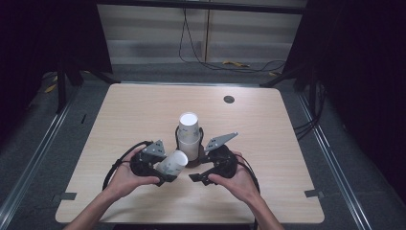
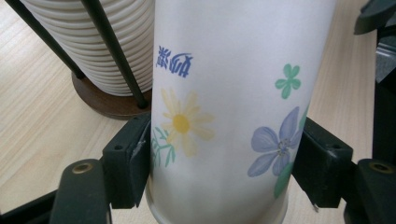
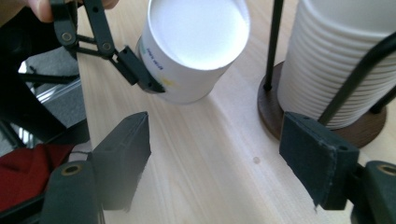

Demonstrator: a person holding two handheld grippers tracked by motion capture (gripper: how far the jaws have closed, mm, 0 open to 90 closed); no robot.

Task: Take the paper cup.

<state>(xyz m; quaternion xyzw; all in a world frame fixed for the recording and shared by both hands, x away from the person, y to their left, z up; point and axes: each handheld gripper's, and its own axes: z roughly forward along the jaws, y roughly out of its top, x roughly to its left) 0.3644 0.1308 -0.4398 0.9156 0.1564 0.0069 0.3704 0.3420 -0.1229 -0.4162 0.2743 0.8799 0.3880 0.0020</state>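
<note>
My left gripper [image 1: 165, 171] is shut on a white paper cup [image 1: 173, 163] printed with flowers, held tilted just above the table. In the left gripper view the cup [image 2: 233, 107] stands between both black pads [image 2: 135, 158]. In the right gripper view the same cup [image 3: 194, 46] shows its flat white base toward me. A stack of white cups [image 1: 189, 135] sits upside down in a black wire holder on a round dark wooden base [image 3: 275, 109], just behind the held cup. My right gripper [image 1: 203, 165] is open beside the stack, its jaws [image 3: 215, 163] wide apart over bare table.
The light wooden table [image 1: 268, 139] has a small dark round cap [image 1: 229, 99] near its far right edge. Black cables trail on the grey floor beyond the table. A red cloth [image 3: 23, 172] lies low at the left of the right gripper view.
</note>
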